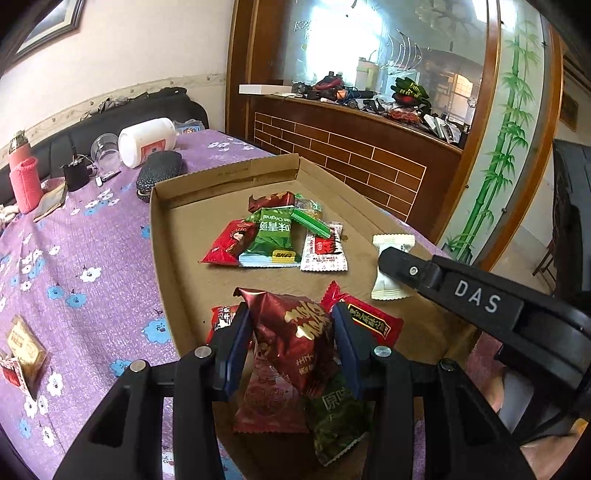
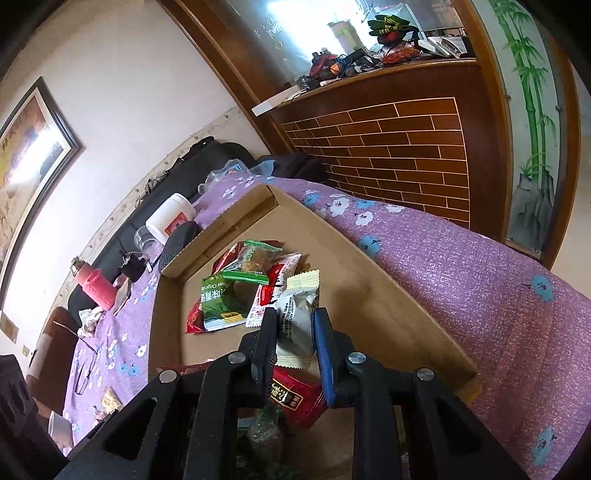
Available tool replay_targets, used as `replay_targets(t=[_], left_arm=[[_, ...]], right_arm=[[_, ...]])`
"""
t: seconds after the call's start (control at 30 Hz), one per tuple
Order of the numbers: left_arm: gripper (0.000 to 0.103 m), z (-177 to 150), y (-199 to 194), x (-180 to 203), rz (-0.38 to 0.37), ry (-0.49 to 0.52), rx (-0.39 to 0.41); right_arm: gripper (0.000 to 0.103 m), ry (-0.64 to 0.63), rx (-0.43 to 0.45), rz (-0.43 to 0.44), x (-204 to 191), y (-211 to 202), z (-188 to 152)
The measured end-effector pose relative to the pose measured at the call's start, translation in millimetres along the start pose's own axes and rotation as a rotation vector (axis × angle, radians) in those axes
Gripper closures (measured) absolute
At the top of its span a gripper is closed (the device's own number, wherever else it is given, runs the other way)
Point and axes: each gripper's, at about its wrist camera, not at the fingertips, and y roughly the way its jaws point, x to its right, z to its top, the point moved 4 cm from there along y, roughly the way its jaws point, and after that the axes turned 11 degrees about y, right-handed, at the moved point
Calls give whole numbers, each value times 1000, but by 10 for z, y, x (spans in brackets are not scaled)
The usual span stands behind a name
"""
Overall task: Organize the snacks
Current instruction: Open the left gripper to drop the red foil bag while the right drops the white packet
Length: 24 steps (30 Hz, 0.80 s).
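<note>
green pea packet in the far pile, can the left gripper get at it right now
Probably not yet: the left gripper is shut on a dark red snack bag. The green pea packet lies on top, uncovered.

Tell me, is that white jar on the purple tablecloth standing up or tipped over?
Tipped over. The white jar lies on its side on the purple tablecloth, beside a clear cup, its red label facing sideways.

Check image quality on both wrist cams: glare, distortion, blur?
Left wrist: strong fisheye bending, dark vignette in the corners; the glass panel behind the counter is blown out; the snacks in the box are sharp, and the near fingers are slightly soft. Right wrist: same bending, horizon tilted; glare washes out the framed picture and the glass top; the white packet reads clearly.
</note>
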Motion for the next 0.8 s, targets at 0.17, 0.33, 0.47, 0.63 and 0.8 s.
replay_targets(t=[0.17,0.33,0.47,0.63,0.8], left_arm=[[59,11,-41,36,12,17,13],[54,35,-84,30,23,23,26],[50,54,-119,2,35,16,38],[50,63,-164,-42,43,-1,43],[50,86,-190,-74,55,-11,38]], right_arm=[[81,-1,2,-4,0,0,-4],[81,3,10,-6,11,-12,4],[78,7,22,1,11,-45,17],[70,10,55,15,-3,-111,35],[69,16,69,21,-5,-137,53]])
